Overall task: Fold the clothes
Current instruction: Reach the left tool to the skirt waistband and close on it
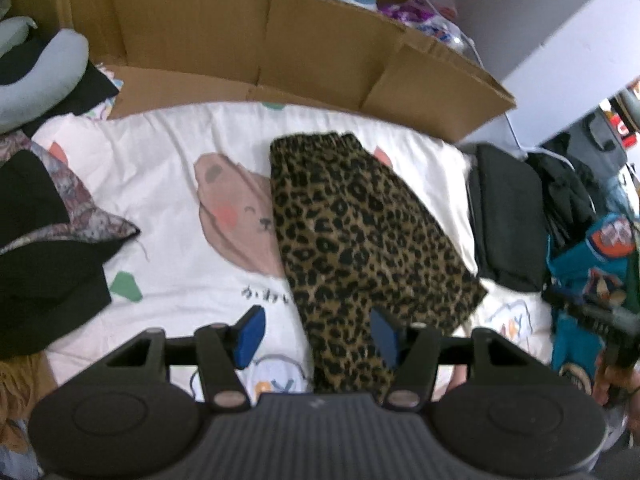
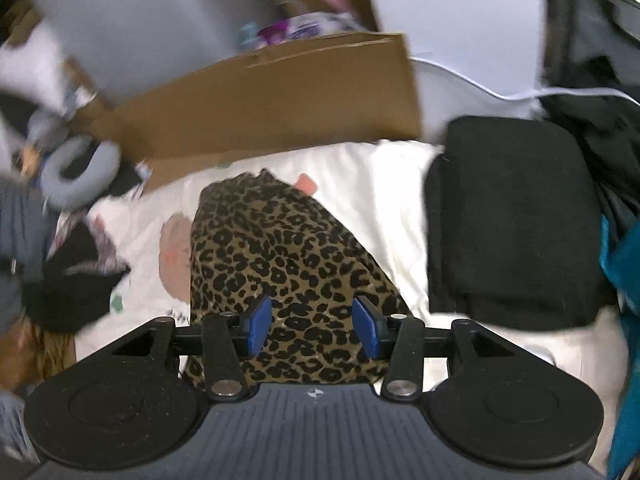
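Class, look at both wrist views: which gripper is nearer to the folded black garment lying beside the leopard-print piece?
Right. The right gripper hovers open over the leopard-print piece, with the black garment just to its right. The left gripper sits further left, straddling the leopard piece's left edge.

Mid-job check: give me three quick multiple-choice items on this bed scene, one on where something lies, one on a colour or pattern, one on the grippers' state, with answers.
1. What lies right of the leopard-print garment?
A. folded black garment
B. neck pillow
C. cardboard

2. The pads on both grippers are:
A. red
B. blue
C. green

3. The left gripper and right gripper are:
A. both shut on cloth
B. one open, one shut
C. both open, holding nothing

Answers:
1 A: the folded black garment sits to its right on the white sheet; the grey neck pillow is far left.
2 B: blue pads show in both views.
3 C: the jaws stand apart over the garment.
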Motion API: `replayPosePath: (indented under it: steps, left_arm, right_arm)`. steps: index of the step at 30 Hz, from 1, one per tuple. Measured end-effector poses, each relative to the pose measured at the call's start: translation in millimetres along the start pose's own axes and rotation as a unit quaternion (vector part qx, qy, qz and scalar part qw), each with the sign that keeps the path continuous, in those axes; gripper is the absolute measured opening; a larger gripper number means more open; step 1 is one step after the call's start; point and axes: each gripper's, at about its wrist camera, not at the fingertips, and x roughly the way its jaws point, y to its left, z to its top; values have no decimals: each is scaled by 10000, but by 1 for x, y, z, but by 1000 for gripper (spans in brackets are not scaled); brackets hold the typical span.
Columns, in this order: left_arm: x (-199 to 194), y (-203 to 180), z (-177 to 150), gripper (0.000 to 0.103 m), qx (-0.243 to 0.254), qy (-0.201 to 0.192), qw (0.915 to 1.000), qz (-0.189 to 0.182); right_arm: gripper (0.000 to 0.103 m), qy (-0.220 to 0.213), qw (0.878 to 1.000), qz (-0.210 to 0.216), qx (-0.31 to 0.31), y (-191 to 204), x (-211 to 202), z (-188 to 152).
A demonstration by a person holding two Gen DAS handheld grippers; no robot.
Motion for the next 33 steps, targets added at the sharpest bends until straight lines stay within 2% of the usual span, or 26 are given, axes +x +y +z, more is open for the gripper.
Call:
replayPosePath:
  steps: [6, 13, 20, 24, 27, 29, 33]
  left_arm:
    - [22, -13, 45, 59, 6, -73, 9996, 276]
    - [65, -33, 83, 55, -26, -142, 9994, 304]
    - [116, -47, 115, 54, -195, -236, 9992, 238]
    - [145, -58, 132, 54, -3, -213, 9997, 101]
    - [167, -65, 146, 55, 210, -239, 9995, -18]
    - [181, -68, 150, 55, 153, -215, 9996, -21]
    - [208, -73, 159, 54, 49, -163, 9999, -24]
  right_arm:
    - [52, 107, 9994, 253, -228, -14, 31, 8]
    - [52, -198, 9981, 535, -221, -25, 61, 10]
    - [52, -119, 9976, 594, -335, -34, 106, 20]
    - [52, -196, 9973, 651, -288, -42, 128, 22]
    - [52, -451, 9967, 674, -53, -51, 142, 26]
    - [52, -606, 9958, 658, 217, -58, 152, 27]
    - [52, -496, 9961, 676, 263, -57, 166, 18]
